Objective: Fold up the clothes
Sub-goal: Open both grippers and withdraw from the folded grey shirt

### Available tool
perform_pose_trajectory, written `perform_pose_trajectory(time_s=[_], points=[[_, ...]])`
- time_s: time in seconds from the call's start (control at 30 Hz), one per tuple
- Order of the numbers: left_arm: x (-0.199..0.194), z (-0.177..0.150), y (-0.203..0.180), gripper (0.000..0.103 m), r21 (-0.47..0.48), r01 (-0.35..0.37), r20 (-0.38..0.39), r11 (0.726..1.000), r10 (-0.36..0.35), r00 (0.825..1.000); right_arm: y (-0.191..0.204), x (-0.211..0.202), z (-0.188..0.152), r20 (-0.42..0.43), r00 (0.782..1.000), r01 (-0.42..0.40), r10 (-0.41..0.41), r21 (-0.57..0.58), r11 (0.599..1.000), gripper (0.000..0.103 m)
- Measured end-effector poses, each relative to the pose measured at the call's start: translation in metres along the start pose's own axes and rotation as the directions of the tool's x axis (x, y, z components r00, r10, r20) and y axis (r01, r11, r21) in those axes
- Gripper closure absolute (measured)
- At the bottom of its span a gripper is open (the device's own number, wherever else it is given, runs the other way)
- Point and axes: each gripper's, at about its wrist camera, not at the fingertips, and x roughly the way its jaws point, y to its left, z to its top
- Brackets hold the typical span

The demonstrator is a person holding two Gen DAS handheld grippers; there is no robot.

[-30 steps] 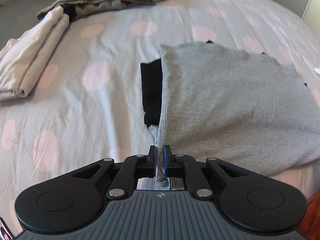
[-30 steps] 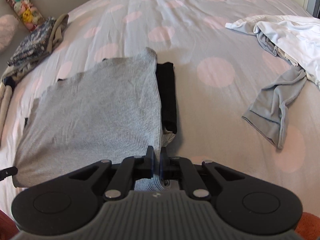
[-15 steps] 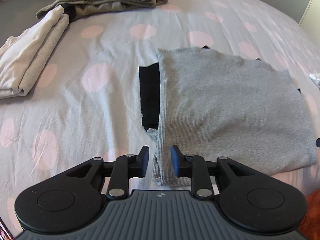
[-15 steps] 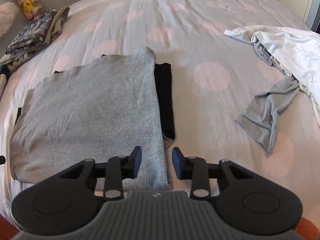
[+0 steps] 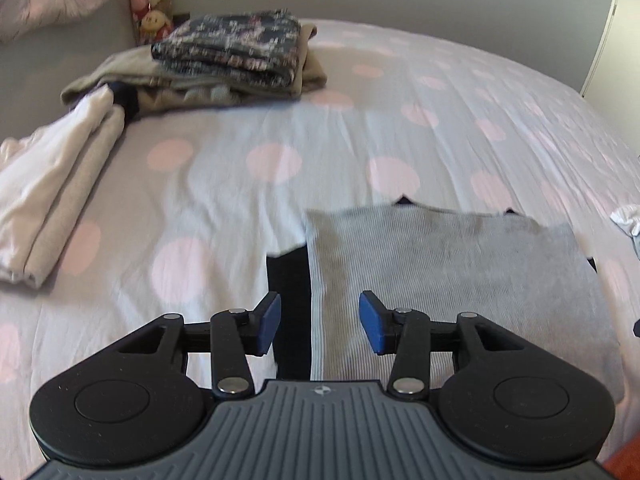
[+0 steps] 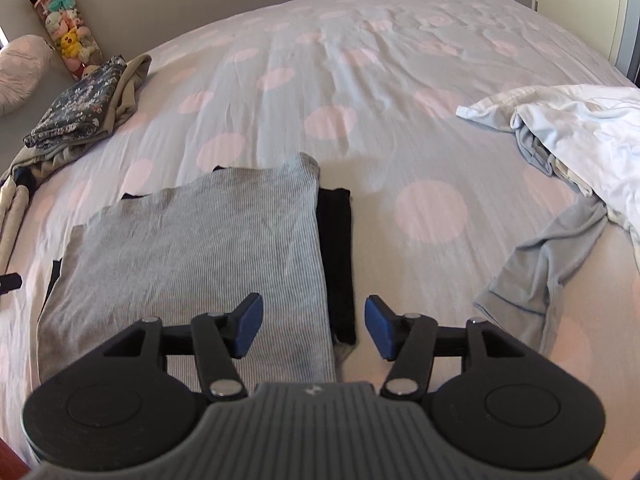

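A grey striped garment [image 5: 448, 280] lies folded flat on the bed, with a black part [image 5: 290, 304] sticking out at its left edge. My left gripper [image 5: 319, 326] is open and empty above that left edge. In the right wrist view the same grey garment [image 6: 192, 256] lies flat with a black strip [image 6: 338, 256] along its right edge. My right gripper [image 6: 313, 330] is open and empty above that right edge.
The bed has a light sheet with pink dots [image 5: 240, 128]. Folded clothes are stacked at the far left: a dark floral piece [image 5: 232, 50] on olive ones, and a white folded item [image 5: 48, 192]. Unfolded white and grey clothes [image 6: 568, 168] lie at the right.
Both grippers opened and let go of the grey garment's near corners. The garment now lies flat. Both grippers have pulled back and tilted up, and their jaws opened wider.
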Motion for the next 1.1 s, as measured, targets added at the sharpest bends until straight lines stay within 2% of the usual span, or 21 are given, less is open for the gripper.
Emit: perform_pose_trajectory(time_s=[0.17, 0.23, 0.43, 0.57, 0.63, 0.8, 1.03, 1.1], points=[[0.023, -0.003, 0.001, 0.061, 0.025, 0.033, 0.025, 0.999, -0.034, 0.999, -0.006, 0.02, 0.008, 0.056, 0.998, 0.018, -0.019, 0.025, 1.0, 0.042], [0.026, -0.005, 0.003, 0.061, 0.018, 0.042, 0.039, 0.999, -0.043, 0.998, -0.009, 0.027, 0.009, 0.096, 0.995, 0.032, -0.035, 0.037, 0.999, 0.042], [0.034, -0.012, 0.01, 0.056, -0.003, 0.068, 0.08, 0.998, -0.067, 0.995, -0.004, 0.037, 0.009, 0.142, 0.989, 0.027, -0.033, 0.048, 0.999, 0.04], [0.029, -0.011, 0.022, 0.054, -0.089, 0.117, 0.176, 0.989, -0.1, 0.979, -0.014, 0.045, 0.008, 0.125, 0.992, 0.017, -0.031, 0.112, 0.994, 0.039], [0.029, -0.012, 0.024, 0.054, -0.095, 0.142, 0.174, 0.985, -0.124, 0.977, -0.02, 0.044, 0.007, 0.14, 0.99, 0.012, -0.034, 0.154, 0.988, 0.039], [0.03, -0.013, 0.018, 0.054, -0.052, 0.062, 0.153, 0.997, -0.054, 0.987, -0.022, 0.038, 0.006, 0.192, 0.981, -0.015, -0.018, 0.165, 0.986, 0.029], [0.034, -0.016, 0.019, 0.054, -0.043, 0.078, 0.14, 0.996, -0.071, 0.988, -0.012, 0.05, 0.007, 0.131, 0.991, -0.013, -0.001, 0.103, 0.995, 0.027], [0.036, -0.017, 0.018, 0.054, -0.032, 0.066, 0.131, 0.997, -0.061, 0.989, -0.01, 0.051, 0.007, 0.124, 0.992, 0.0, -0.011, 0.089, 0.996, 0.02]])
